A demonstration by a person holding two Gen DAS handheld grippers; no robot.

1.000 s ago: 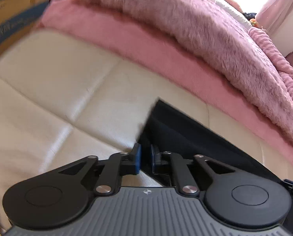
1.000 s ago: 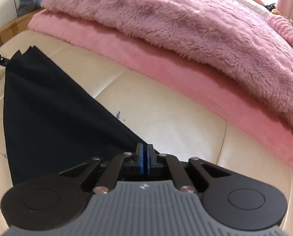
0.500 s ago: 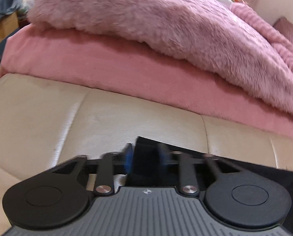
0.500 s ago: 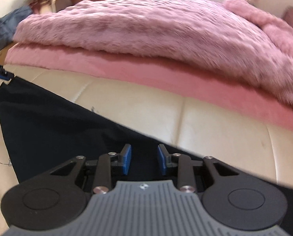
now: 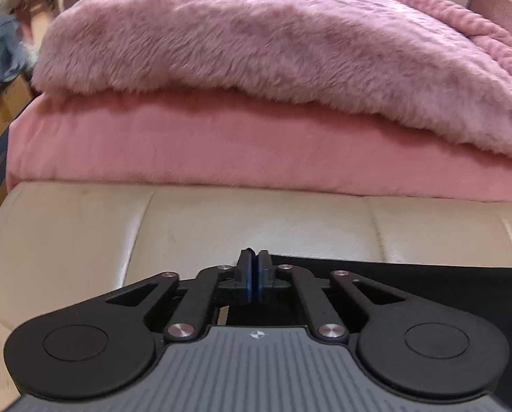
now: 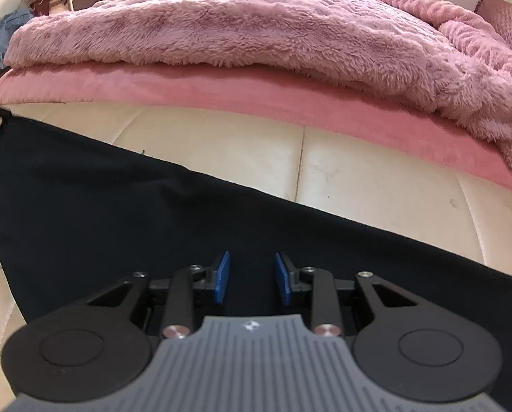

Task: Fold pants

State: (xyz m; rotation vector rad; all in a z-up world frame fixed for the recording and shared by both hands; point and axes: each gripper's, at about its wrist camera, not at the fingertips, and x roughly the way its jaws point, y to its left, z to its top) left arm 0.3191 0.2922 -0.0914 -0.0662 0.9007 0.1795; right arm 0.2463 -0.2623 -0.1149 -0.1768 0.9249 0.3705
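Nearest to me in the left wrist view, my left gripper (image 5: 254, 269) has its blue pads (image 5: 248, 279) brought almost together, only a thin slit between them. Its jaws have just been opening a touch after nearly closing, and I cannot tell whether any cloth is pinched in that slit; the corner of the black pants (image 5: 410, 285) begins right at the fingertips and runs off to the right. Half a second ago these jaws stood apart with the dark corner between them, so the narrow stance is new.

In the right wrist view, my right gripper (image 6: 250, 276) stands partly open, its pads (image 6: 222, 278) clearly apart and pressing on nothing, with the pants (image 6: 118, 213) lying flat beneath and beyond them. A second ago these jaws were closed at the cloth edge; they opened since and have kept that width.

The pants now spread as a broad dark band across the cream leather cushion (image 6: 376, 171), their far edge slanting from upper left to lower right, where earlier they formed a steep triangle. At the far left corner the other gripper's tip meets the cloth.

Beyond the cushion lies the pink sheet (image 5: 221, 147), then the fluffy pink blanket (image 5: 273, 41), both sitting more level in view than before.
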